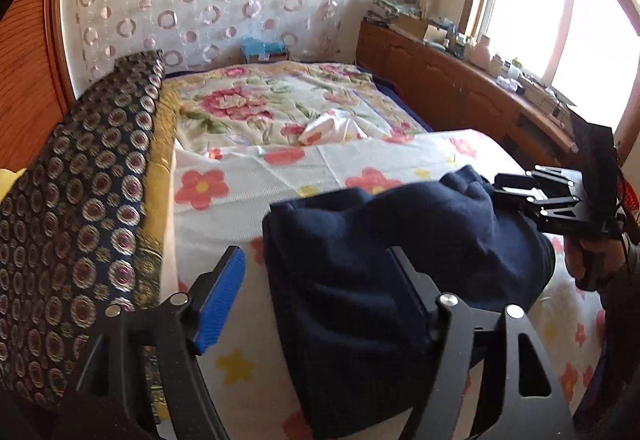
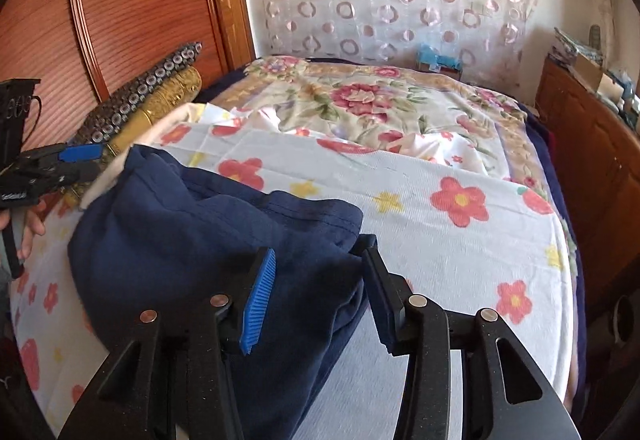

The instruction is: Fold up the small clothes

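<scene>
The bed (image 2: 460, 252) wears a white sheet with red and yellow flowers; a navy garment (image 2: 192, 240) lies bunched on it, a rose-print blanket (image 2: 360, 100) spreads behind, and patterned bolsters (image 1: 80, 180) line its left edge.

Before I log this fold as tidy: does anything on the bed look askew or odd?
The navy garment lies bunched and humped, not flat, on the flowered sheet. Farther back, a small white cloth sits crumpled on the floral blanket. Nothing spilled or torn.
</scene>
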Demonstrator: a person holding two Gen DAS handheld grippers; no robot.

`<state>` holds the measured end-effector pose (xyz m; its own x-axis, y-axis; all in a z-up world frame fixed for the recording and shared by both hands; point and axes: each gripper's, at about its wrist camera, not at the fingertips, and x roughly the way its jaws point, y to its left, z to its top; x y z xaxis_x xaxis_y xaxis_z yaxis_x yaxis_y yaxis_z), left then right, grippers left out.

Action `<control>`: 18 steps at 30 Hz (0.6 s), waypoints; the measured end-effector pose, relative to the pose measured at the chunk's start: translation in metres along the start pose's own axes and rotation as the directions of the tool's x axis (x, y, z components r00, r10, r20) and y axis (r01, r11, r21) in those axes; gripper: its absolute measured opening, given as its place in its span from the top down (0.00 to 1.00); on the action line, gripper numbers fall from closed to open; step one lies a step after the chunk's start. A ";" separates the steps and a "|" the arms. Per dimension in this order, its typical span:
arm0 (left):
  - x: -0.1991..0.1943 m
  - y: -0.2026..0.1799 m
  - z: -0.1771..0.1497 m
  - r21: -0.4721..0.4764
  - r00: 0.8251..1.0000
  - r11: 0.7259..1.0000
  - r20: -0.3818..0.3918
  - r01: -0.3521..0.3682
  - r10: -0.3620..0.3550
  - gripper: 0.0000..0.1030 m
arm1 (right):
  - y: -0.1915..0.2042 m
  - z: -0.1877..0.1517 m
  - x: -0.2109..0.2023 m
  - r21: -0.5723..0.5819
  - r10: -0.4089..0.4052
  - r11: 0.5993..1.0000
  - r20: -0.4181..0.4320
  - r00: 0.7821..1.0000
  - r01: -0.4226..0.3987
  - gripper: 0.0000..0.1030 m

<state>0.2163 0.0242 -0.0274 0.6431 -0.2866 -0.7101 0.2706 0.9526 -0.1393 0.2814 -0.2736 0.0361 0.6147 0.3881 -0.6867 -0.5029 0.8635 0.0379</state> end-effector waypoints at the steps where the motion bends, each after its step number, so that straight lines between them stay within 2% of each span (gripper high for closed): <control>1: 0.006 0.001 -0.001 -0.005 1.000 1.000 -0.014 0.004 -0.004 0.29 | 0.001 0.001 0.005 -0.018 -0.014 1.000 -0.014 1.000 0.013 0.55; 6: 0.027 0.004 -0.001 -0.024 0.998 1.000 -0.060 0.010 -0.011 0.29 | 0.000 0.007 0.014 0.004 0.010 1.000 -0.041 0.999 -0.010 0.52; 8: 0.032 0.005 -0.001 -0.028 0.997 1.000 -0.070 0.012 -0.014 0.29 | 0.000 0.007 0.014 -0.007 -0.033 0.999 -0.059 0.998 0.033 0.38; 9: 0.035 0.006 -0.001 -0.035 0.997 0.999 -0.076 0.012 -0.015 0.29 | 0.001 0.006 0.014 -0.010 -0.056 0.998 -0.067 0.996 0.056 0.37; 11: 0.038 0.008 0.000 -0.046 0.997 0.999 -0.080 0.013 -0.016 0.29 | -0.002 0.006 0.015 0.012 -0.051 0.999 -0.072 0.996 0.052 0.31; 13: 0.044 0.012 0.001 -0.062 0.996 0.998 -0.091 0.010 -0.016 0.29 | -0.004 0.006 0.015 0.029 -0.052 0.998 -0.072 0.996 0.054 0.29; 18: 0.051 0.014 0.000 -0.089 0.994 0.995 -0.100 0.034 -0.043 0.29 | -0.011 0.003 0.020 0.093 0.020 0.996 -0.072 0.997 -0.014 0.29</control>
<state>0.2526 0.0227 -0.0653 0.5563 -0.3158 -0.7686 0.2279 0.9475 -0.2244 0.3009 -0.2744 0.0244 0.5591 0.3815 -0.7361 -0.4523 0.8844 0.1148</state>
